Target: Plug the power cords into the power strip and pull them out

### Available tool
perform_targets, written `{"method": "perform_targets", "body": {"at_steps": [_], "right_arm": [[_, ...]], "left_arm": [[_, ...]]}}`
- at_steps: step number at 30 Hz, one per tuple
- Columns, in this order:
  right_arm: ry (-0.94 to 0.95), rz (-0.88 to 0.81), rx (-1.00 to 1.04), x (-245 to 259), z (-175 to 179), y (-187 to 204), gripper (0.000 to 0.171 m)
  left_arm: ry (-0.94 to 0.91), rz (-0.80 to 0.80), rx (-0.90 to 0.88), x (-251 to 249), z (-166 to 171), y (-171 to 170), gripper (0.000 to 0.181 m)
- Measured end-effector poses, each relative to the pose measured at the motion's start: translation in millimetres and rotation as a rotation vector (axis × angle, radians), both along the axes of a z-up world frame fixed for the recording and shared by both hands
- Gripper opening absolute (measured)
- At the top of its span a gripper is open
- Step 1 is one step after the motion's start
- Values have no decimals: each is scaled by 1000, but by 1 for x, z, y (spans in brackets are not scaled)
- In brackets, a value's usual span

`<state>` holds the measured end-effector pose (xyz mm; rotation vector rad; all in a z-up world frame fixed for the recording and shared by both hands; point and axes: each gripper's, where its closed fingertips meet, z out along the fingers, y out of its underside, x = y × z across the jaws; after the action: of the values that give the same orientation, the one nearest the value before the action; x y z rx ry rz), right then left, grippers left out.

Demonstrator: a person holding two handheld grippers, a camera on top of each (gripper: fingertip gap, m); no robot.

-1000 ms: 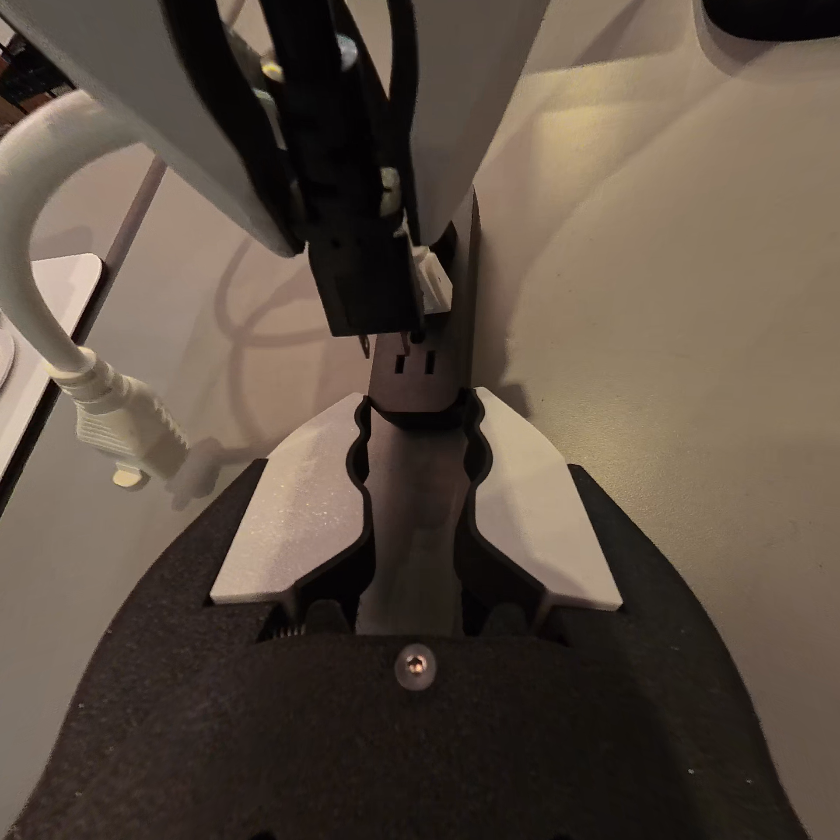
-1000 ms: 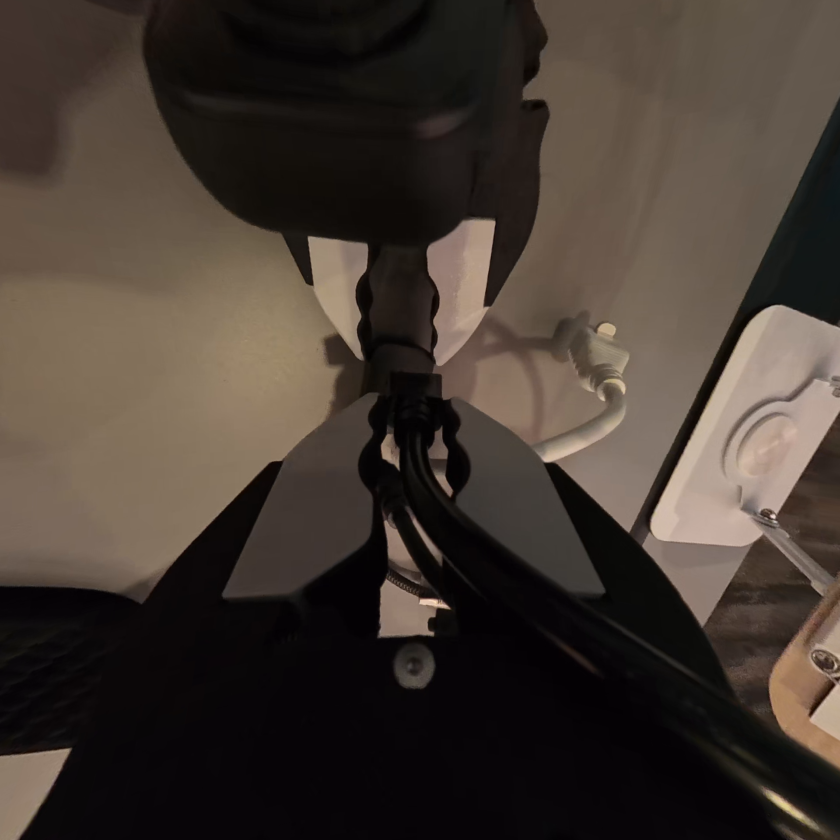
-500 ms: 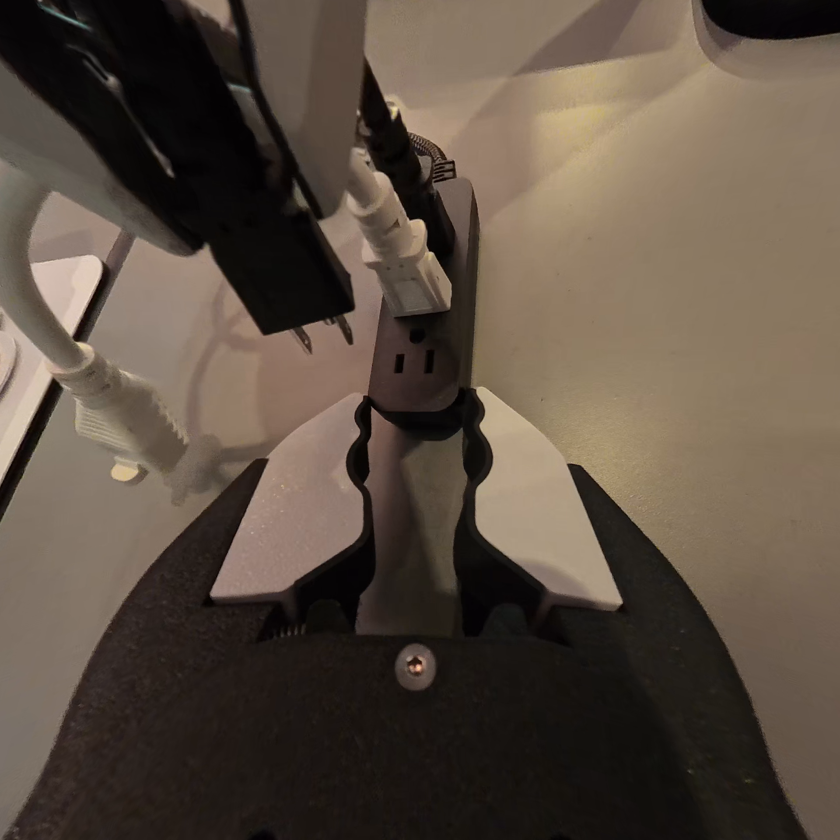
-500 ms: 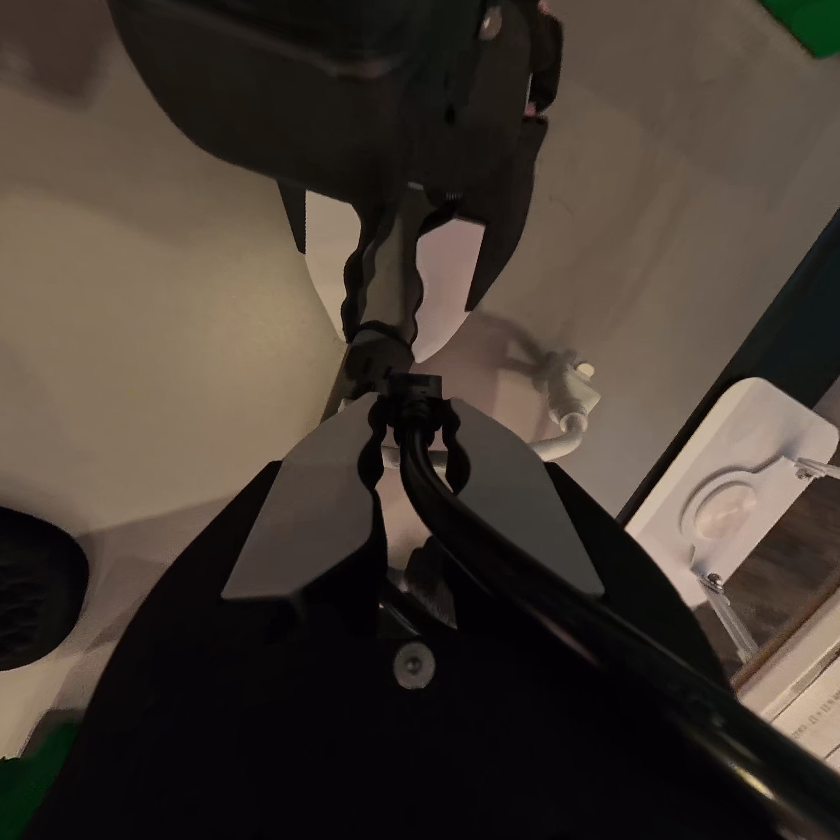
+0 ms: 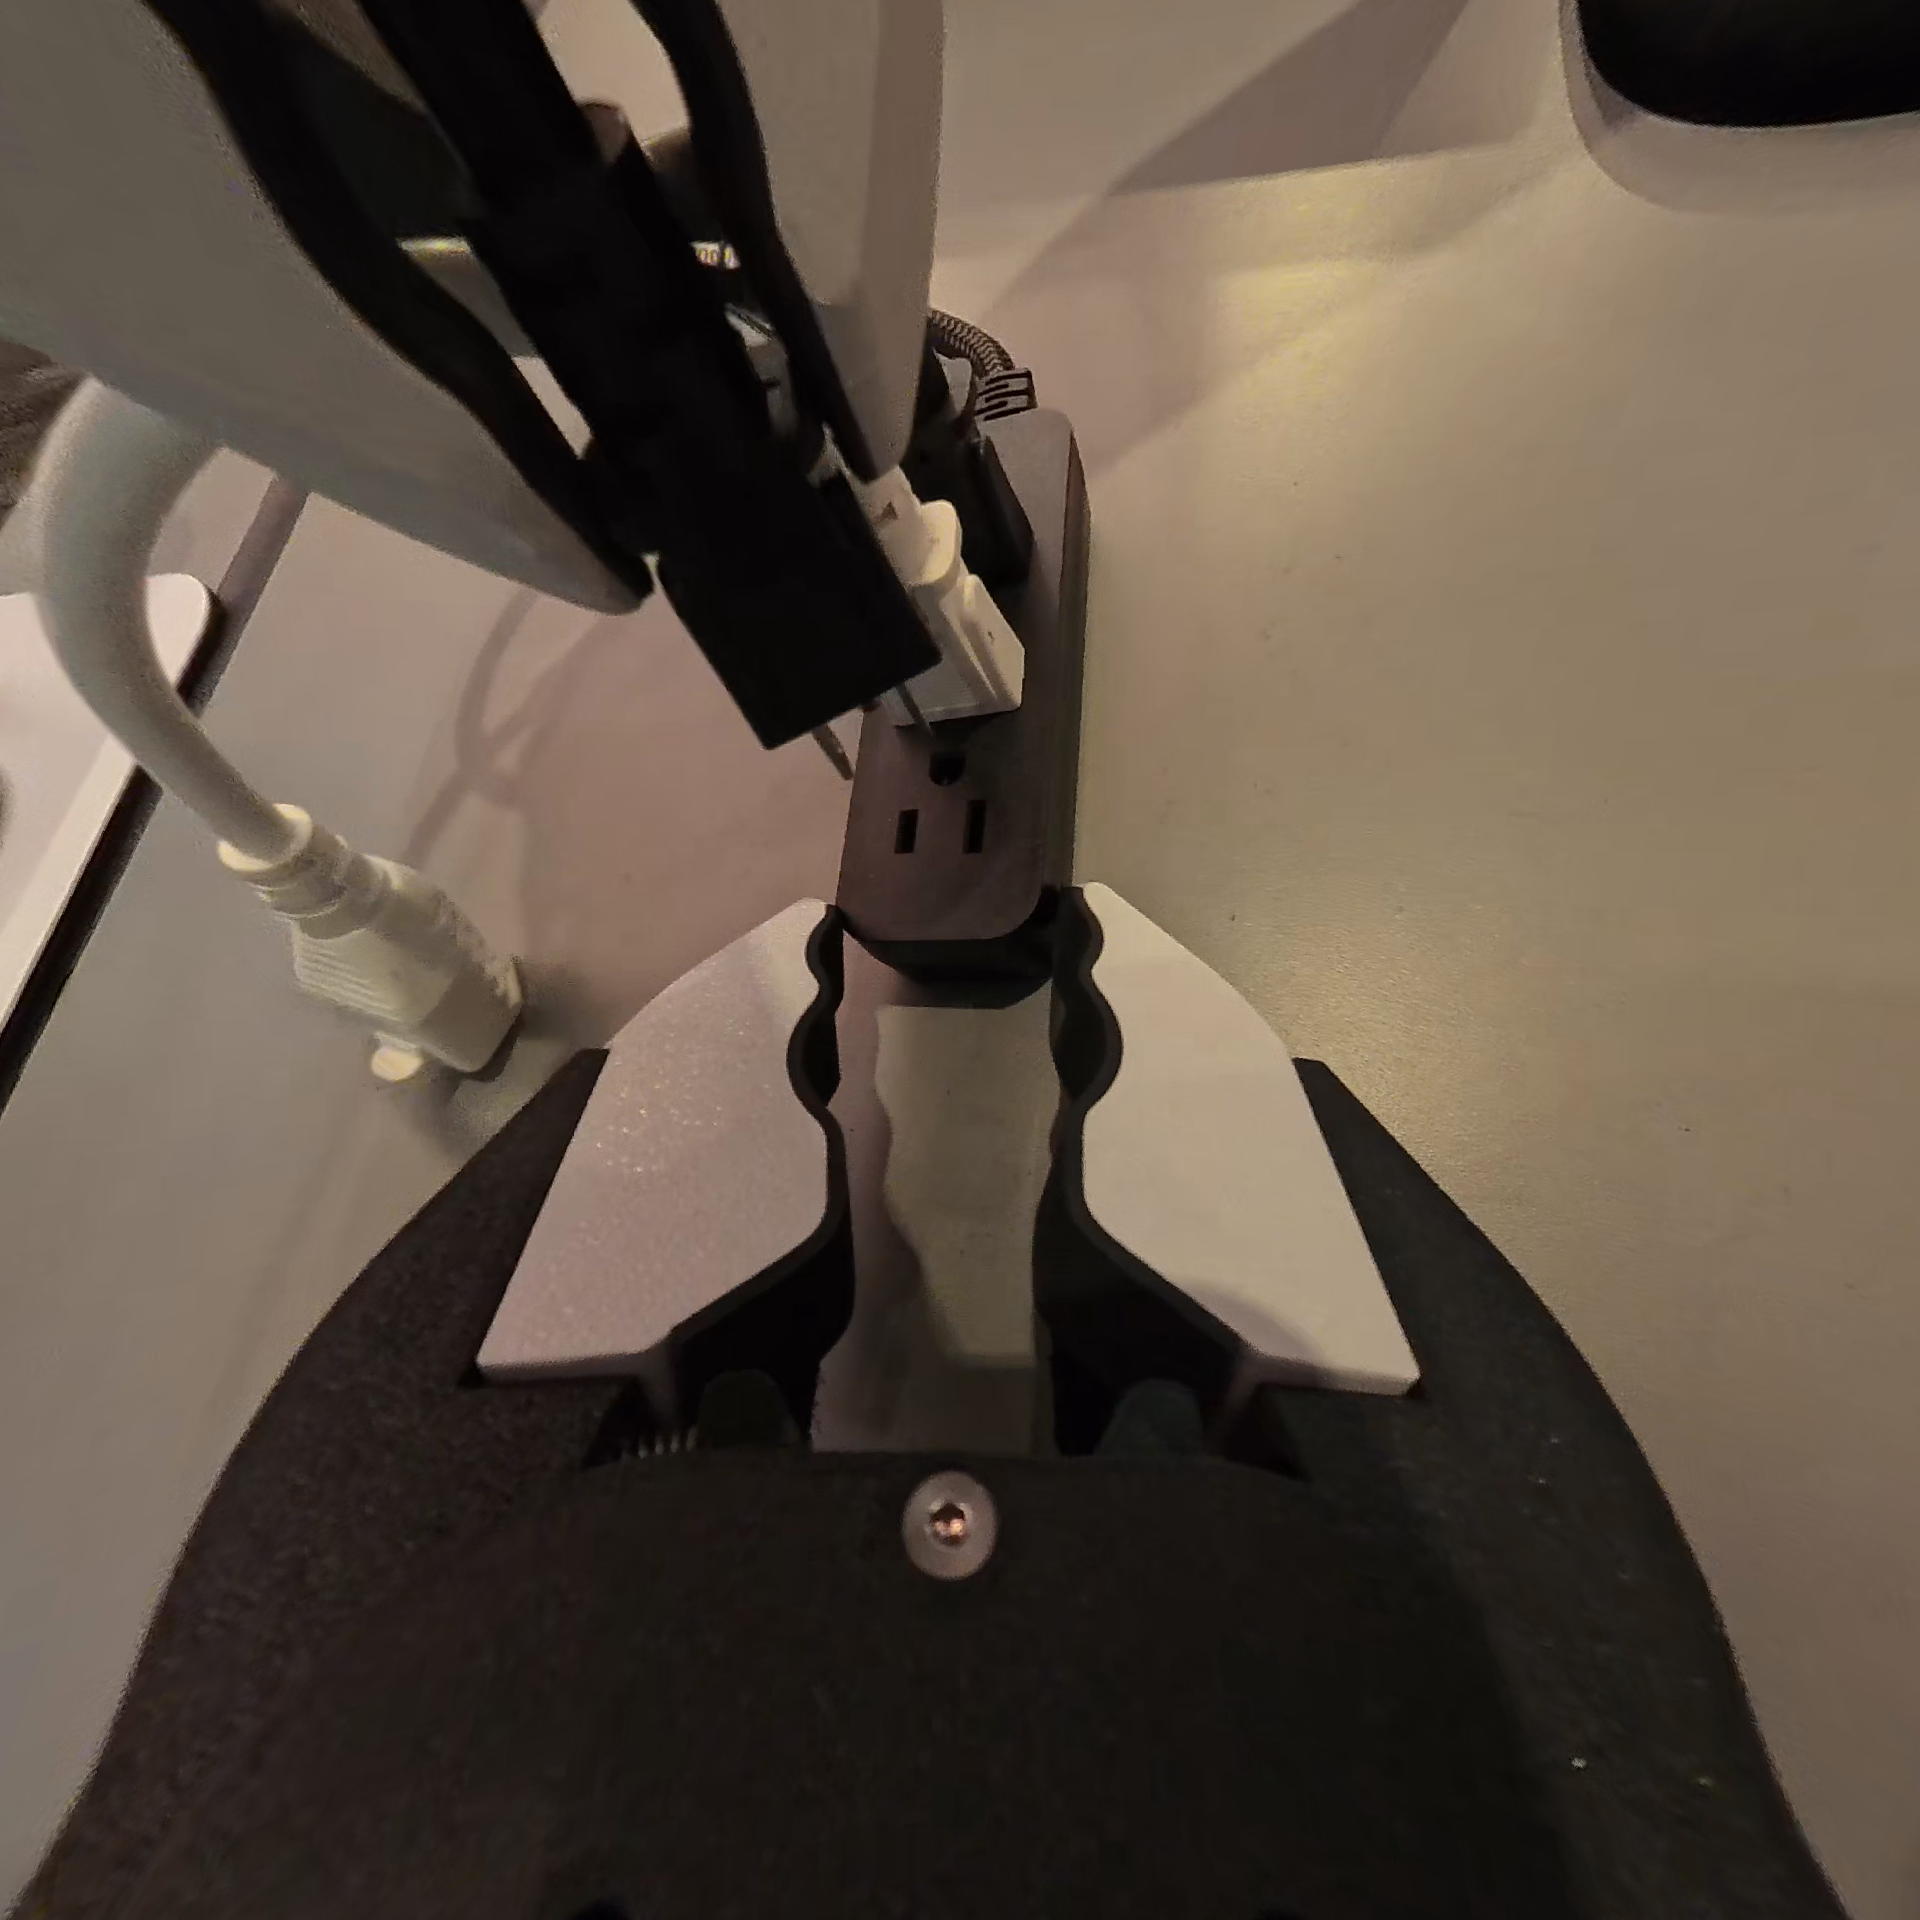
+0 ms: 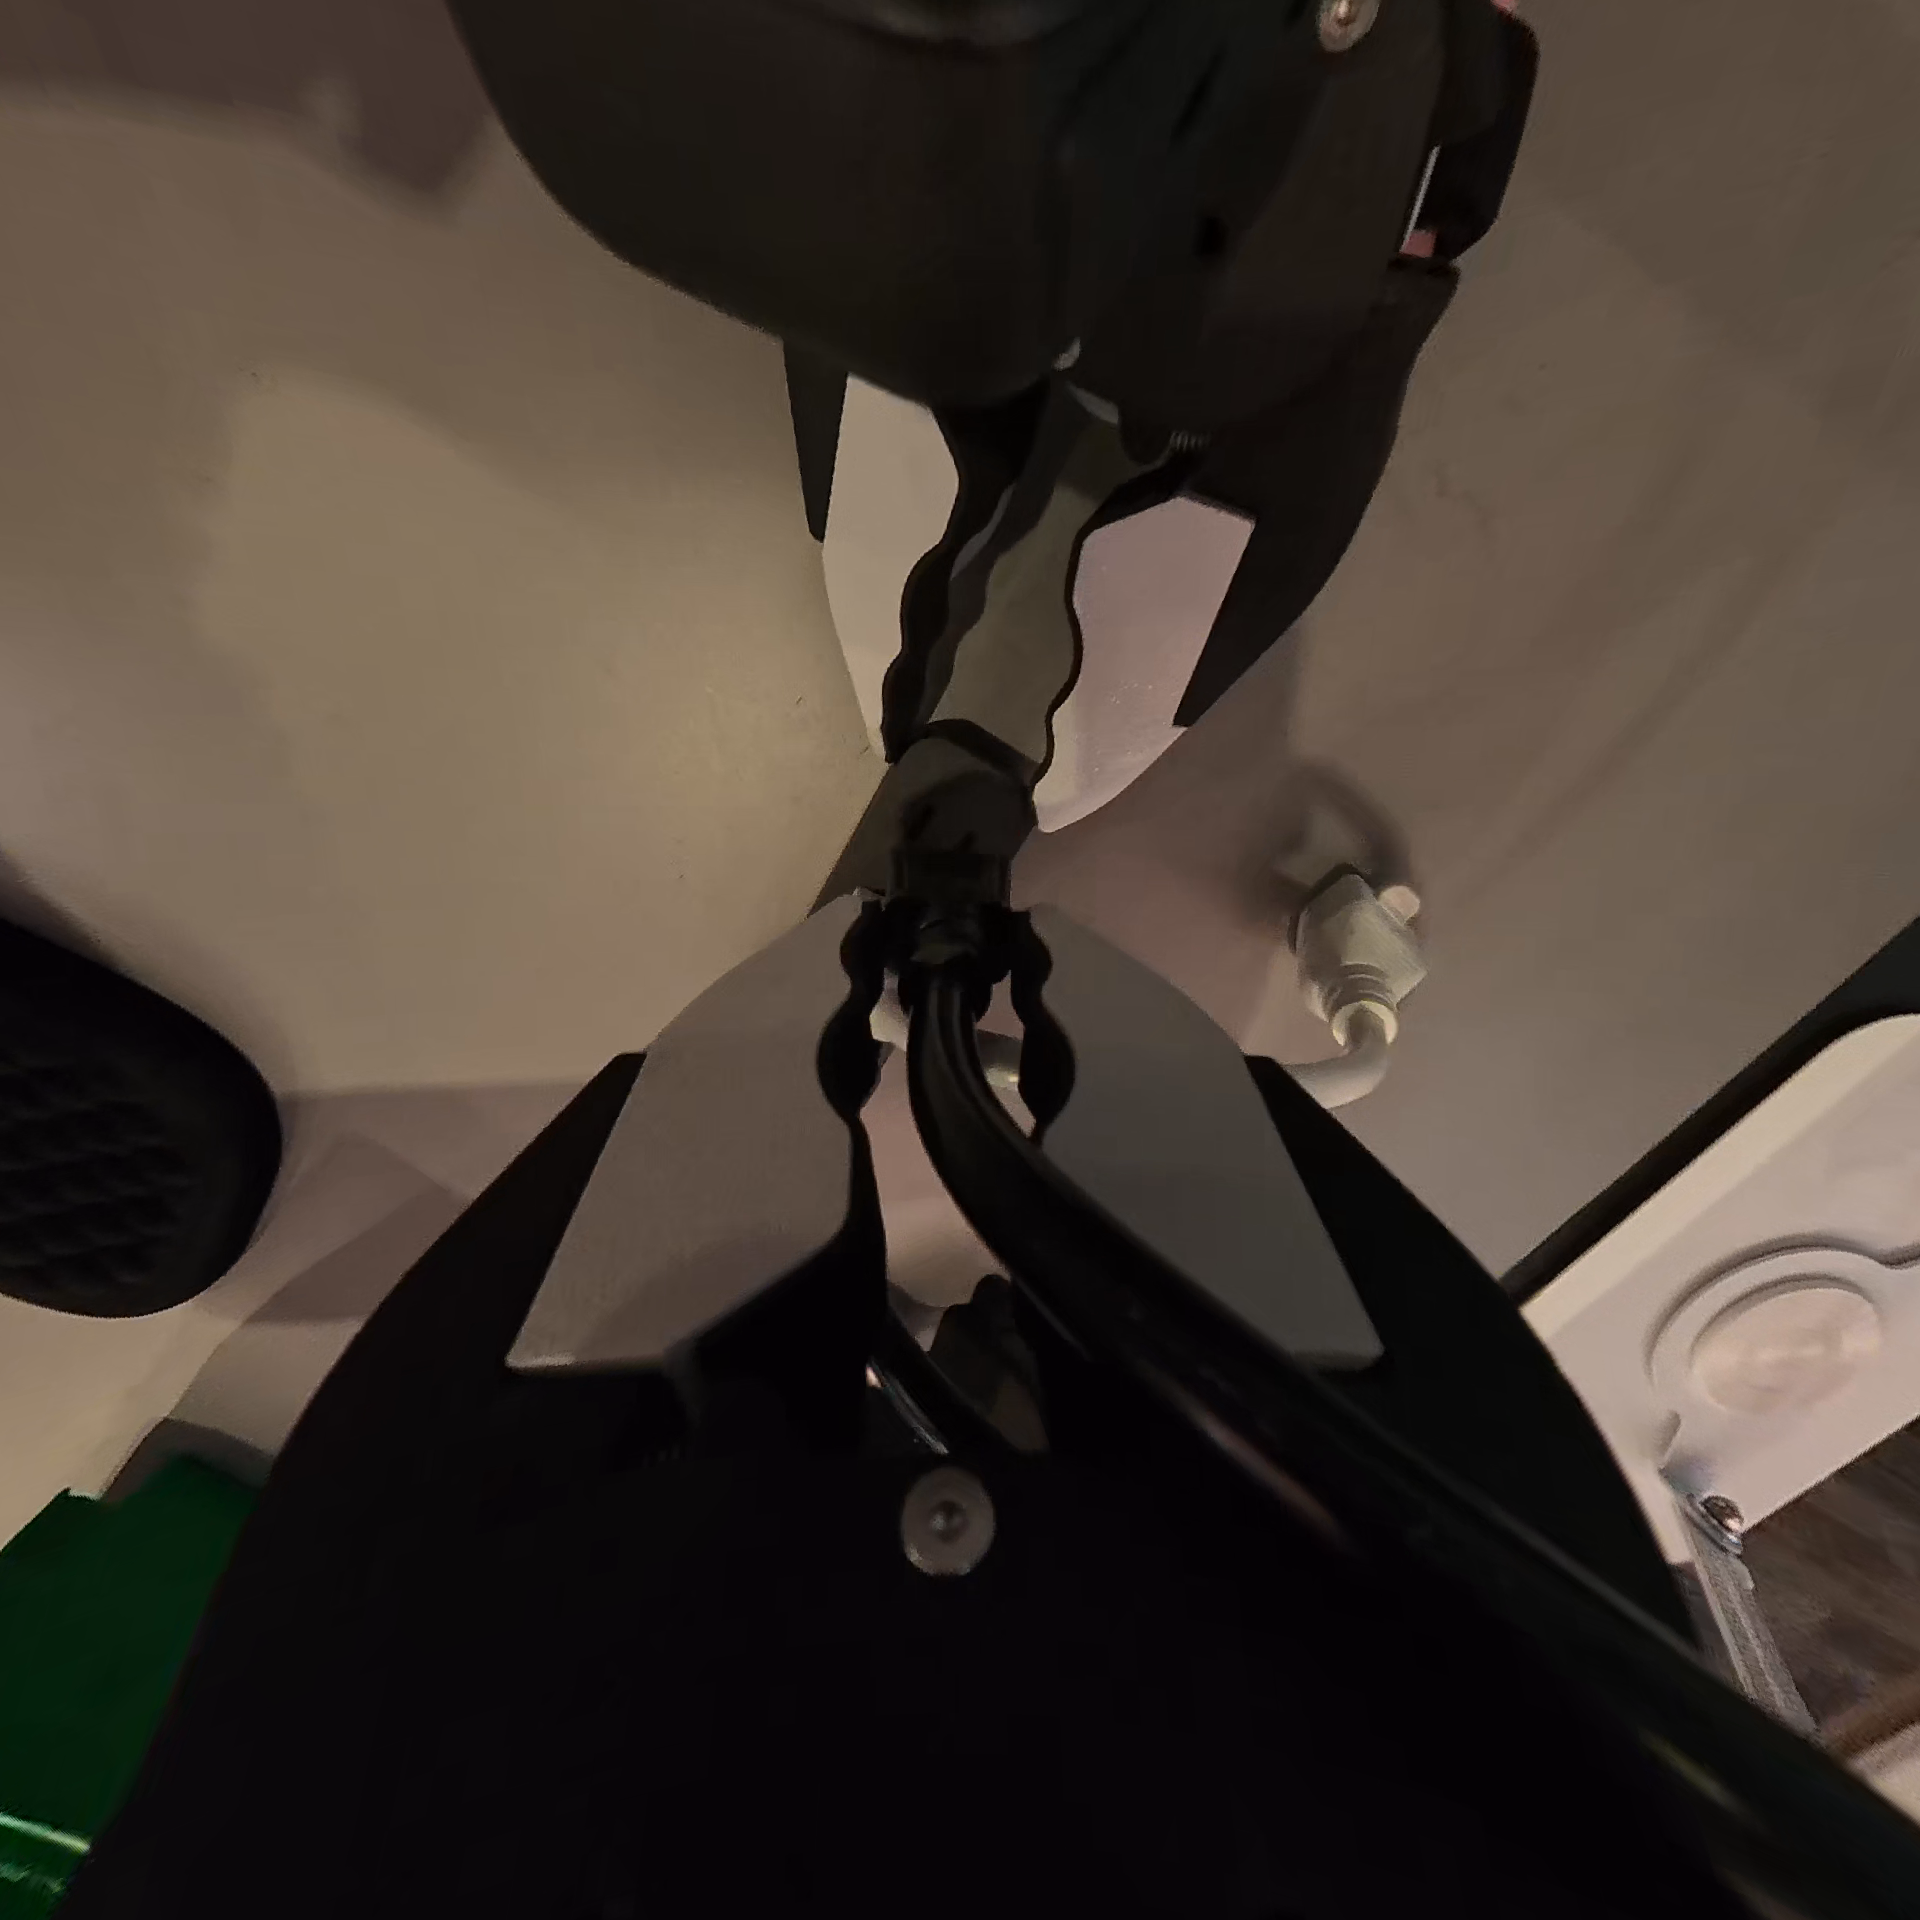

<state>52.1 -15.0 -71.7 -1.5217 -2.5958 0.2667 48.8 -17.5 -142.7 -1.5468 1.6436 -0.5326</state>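
Black plug (image 5: 800, 623), pinched by the right gripper (image 6: 940, 935), hangs unplugged at eleven o'clock of the free socket — left gripper (image 5: 940, 940) clamps the power strip (image 5: 961, 821); white plug (image 5: 971, 644) seated.

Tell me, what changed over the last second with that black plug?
The black plug, held in the right gripper, swung out to the left, prongs clear, and has now come back over the strip's empty socket, tilted, prongs not in. The left gripper stays clamped on the strip's end. The white plug stays plugged in.
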Motion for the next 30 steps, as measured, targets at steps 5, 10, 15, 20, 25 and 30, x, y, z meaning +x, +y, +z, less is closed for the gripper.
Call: {"method": "perform_targets", "body": {"at_steps": [5, 10, 15, 20, 25, 30], "right_arm": [[-9, -82, -9, -2, -1, 0, 24], [-20, -133, -7, -5, -2, 0, 24], [-45, -112, 50, -4, -4, 1, 24], [-32, -126, 103, -4, -6, 4, 24], [-9, -196, 58, -6, -4, 6, 24], [11, -187, 53, -6, -3, 5, 24]], "left_arm": [[0, 1, 1, 0, 0, 0, 39], [1, 1, 8, 0, 0, 0, 39], [3, 5, 17, 0, 0, 0, 39], [1, 1, 9, 0, 0, 0, 39], [-2, 2, 1, 0, 0, 0, 39], [-3, 1, -2, 0, 0, 0, 39]]}}
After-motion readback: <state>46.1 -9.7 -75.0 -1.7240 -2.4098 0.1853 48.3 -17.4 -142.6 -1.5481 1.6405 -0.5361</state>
